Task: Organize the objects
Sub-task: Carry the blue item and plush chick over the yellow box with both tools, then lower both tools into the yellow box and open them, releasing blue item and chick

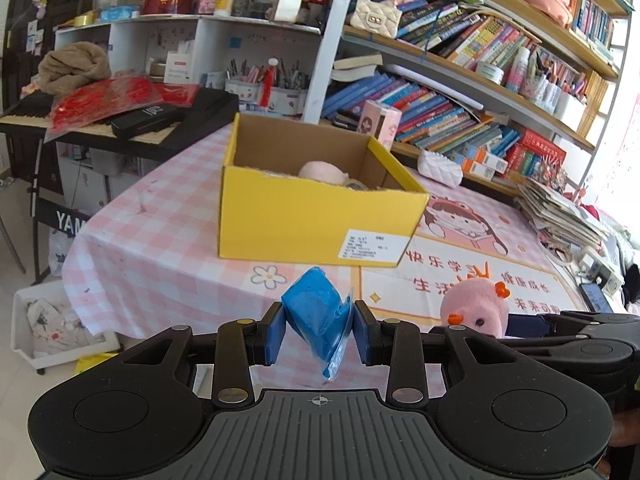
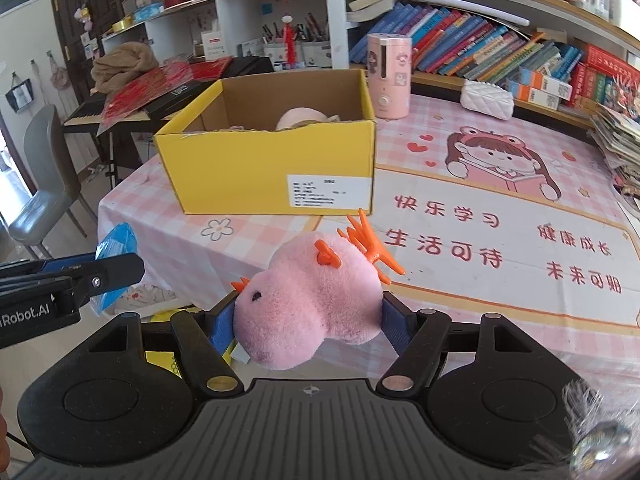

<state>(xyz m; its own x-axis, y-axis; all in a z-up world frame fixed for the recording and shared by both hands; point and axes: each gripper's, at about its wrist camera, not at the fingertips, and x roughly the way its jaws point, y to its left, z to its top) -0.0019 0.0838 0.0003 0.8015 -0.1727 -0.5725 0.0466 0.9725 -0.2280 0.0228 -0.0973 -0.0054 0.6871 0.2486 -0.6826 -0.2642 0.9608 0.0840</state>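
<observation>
My left gripper (image 1: 319,322) is shut on a blue clay lump in a clear bag (image 1: 316,312), held near the table's front edge. It also shows at the left of the right wrist view (image 2: 114,242). My right gripper (image 2: 308,312) is shut on a pink plush toy with orange horns (image 2: 308,292), which also shows at the right of the left wrist view (image 1: 474,308). An open yellow cardboard box (image 1: 304,216) (image 2: 240,168) stands ahead on the table. A pale pink soft thing (image 1: 320,170) (image 2: 298,118) and a tape roll (image 1: 354,184) lie inside it.
The table has a pink checked cloth (image 2: 480,240). A pink canister (image 2: 389,76) and a white quilted pouch (image 2: 486,98) stand behind the box. Bookshelves (image 1: 460,92) line the back. A paper stack (image 1: 560,212) lies at the right edge, a keyboard (image 1: 120,120) at the left.
</observation>
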